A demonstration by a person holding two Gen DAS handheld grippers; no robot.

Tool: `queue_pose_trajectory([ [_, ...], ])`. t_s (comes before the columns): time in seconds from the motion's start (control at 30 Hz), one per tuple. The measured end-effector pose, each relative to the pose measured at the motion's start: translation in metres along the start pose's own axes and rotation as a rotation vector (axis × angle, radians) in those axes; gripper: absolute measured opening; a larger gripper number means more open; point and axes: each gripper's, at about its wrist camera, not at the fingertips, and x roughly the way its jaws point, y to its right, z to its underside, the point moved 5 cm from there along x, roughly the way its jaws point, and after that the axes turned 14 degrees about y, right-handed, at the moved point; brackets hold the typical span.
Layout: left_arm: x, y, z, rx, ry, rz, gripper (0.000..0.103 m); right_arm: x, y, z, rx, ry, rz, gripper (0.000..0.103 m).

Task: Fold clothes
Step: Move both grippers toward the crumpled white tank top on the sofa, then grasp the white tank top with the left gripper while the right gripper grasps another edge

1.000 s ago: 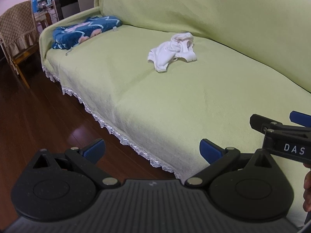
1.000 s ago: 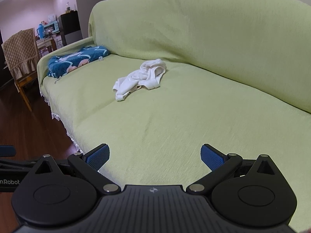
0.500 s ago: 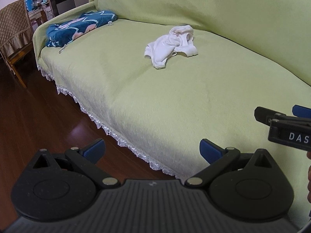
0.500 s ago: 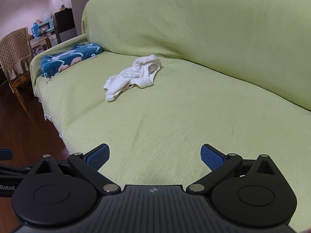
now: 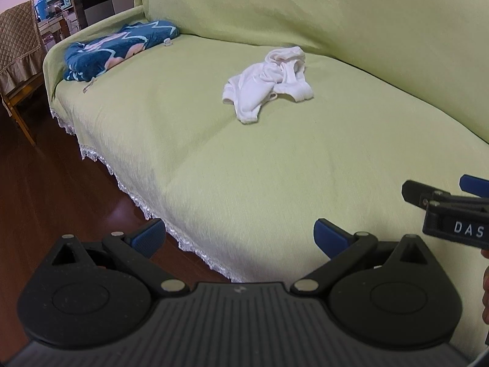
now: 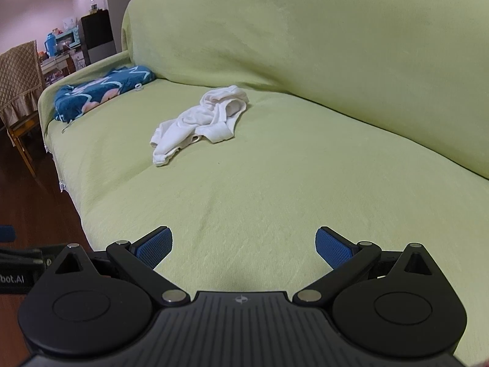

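A white garment [image 5: 269,82] — crumpled, unfolded — lies bunched on the green-covered sofa seat [image 5: 214,159].

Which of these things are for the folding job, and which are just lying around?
For the job:
white garment
left claw, open
right claw, open
sofa, the work surface

Lying about:
blue blanket
chair

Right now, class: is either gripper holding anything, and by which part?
Nothing is held. Left gripper and right gripper are open; the garment lies untouched.
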Motion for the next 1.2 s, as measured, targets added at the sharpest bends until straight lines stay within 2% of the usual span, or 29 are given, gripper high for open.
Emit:
queue_pose_trajectory([
  [0.2,0.016,-0.006,-0.015,-0.038,0.014,0.000,0.102,0.011,0.000,-0.007,-0.017,0.002,-0.005,0.102],
  [0.47,0.036,-0.006,-0.023,-0.038,0.030,-0.002,0.102,0.031,0.000,-0.015,-0.035,0.008,-0.005,0.102],
  [0.8,0.075,-0.011,-0.028,-0.037,0.018,-0.051,0.102,0.070,0.003,-0.024,-0.052,0.023,-0.017,0.102],
  [0.97,0.097,-0.006,-0.030,-0.016,0.037,0.023,0.102,0.089,0.007,-0.026,-0.051,0.067,-0.046,0.102],
  [1.1,0.122,0.000,-0.033,0.023,0.079,0.044,0.102,0.112,0.011,-0.026,-0.036,0.067,-0.087,0.102],
  [1.2,0.149,0.003,-0.033,0.042,0.101,0.083,0.092,0.136,0.015,-0.028,-0.061,0.083,-0.121,0.102],
])
